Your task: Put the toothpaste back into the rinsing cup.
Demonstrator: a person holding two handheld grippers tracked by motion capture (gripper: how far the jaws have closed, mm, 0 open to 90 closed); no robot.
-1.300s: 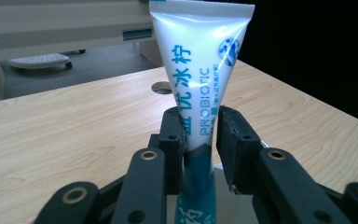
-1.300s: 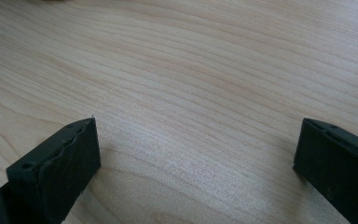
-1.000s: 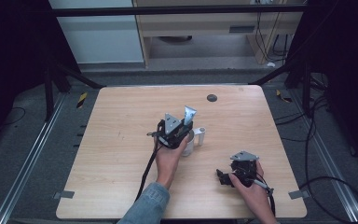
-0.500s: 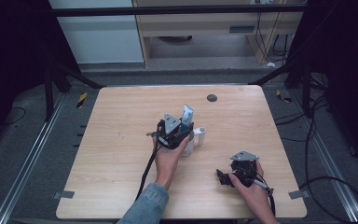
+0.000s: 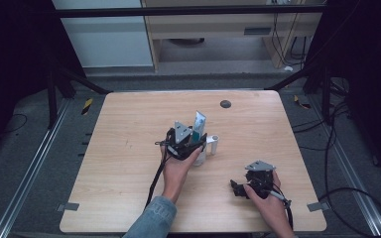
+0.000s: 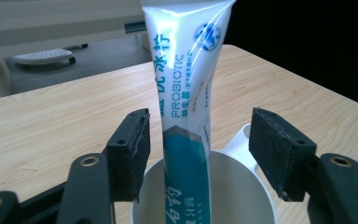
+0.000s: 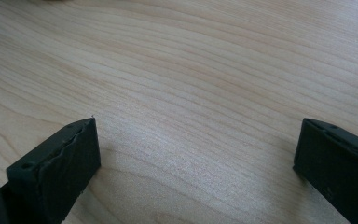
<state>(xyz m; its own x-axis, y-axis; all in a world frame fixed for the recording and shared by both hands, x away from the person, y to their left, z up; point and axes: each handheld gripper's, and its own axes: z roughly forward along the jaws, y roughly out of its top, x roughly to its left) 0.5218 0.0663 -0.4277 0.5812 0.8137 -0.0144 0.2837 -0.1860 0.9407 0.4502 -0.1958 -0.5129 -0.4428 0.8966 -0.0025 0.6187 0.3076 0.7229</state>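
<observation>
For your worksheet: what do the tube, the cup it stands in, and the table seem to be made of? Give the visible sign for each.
Toothpaste tube: probably soft glossy plastic, judging by the bright glare streaks and printed lettering.
White cup: smooth plastic or possibly ceramic; the even, slightly shiny rim and handle leave it open.
Table: light wood or wood-look laminate, matte, with long grain lines.

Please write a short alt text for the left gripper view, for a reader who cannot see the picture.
A white and teal toothpaste tube stands upright in a white cup on a wooden table, between the two black jaws of the left gripper. The jaws have just been opening, and there is a gap between each pad and the tube.
</observation>
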